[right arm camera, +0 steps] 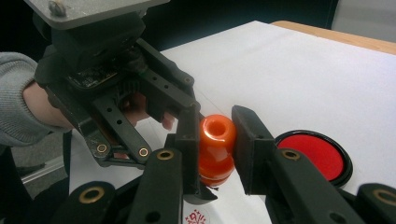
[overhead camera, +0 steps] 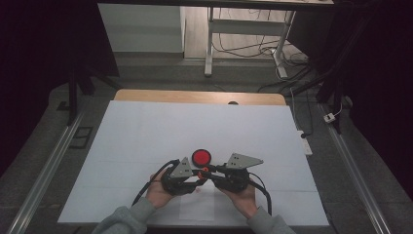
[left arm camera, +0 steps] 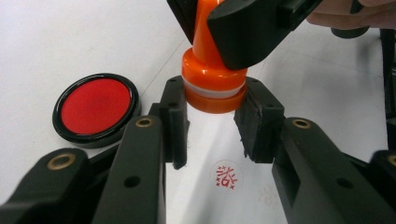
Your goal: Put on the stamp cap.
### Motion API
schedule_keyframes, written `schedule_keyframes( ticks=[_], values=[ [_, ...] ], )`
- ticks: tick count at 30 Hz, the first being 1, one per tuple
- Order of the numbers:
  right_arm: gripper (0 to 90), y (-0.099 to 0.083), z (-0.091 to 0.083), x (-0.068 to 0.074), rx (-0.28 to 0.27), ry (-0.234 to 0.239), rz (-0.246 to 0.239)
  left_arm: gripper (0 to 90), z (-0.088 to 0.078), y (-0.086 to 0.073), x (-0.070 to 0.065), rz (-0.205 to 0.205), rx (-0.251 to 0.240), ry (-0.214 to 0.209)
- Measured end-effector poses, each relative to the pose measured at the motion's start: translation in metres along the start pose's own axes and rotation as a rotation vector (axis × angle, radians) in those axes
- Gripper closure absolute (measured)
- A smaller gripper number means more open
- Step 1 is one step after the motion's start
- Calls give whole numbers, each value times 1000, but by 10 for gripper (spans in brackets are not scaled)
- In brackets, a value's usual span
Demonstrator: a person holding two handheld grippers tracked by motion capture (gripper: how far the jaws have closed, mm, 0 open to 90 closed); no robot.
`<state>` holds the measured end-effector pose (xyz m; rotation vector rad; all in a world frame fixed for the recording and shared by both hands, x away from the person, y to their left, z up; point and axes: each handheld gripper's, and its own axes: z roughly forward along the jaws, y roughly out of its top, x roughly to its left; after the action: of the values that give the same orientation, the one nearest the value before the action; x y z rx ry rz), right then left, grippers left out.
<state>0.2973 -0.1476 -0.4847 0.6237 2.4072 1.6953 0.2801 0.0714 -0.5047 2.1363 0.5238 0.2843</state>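
Stamp: orange stamp [left arm camera: 212,79] upright, raised just over the white paper [overhead camera: 146,136] | My fingers: left gripper [left arm camera: 212,123] clamped on its base, right gripper [right arm camera: 215,140] clamped on its handle | Nearby: red ink pad [left arm camera: 95,106] just beside; red imprint [left arm camera: 225,175] below | Surface: wooden, paper-covered; dark room, cables behind.

red round seal imprint [left arm camera: 226,175] on white paper [left arm camera: 70,42], characters unreadable

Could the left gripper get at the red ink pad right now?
Probably not yet: the left gripper is shut on the orange stamp's base, with the right gripper clamping its handle. The ink pad lies uncovered beside its jaws, so releasing first would free it.
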Motion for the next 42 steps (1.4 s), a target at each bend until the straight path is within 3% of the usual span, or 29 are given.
schedule_keyframes(
  ticks=[5,28,42],
  values=[
    [725,0,1,1,1,0,-4,648,-1,0,0,-5,-4,1],
    [732,-1,-1,5,-50,-4,-9,653,-7,3,-7,52,-24,63],
    [735,-12,3,7,-42,-21,-6,652,-2,1,-5,51,39,38]
  ],
)
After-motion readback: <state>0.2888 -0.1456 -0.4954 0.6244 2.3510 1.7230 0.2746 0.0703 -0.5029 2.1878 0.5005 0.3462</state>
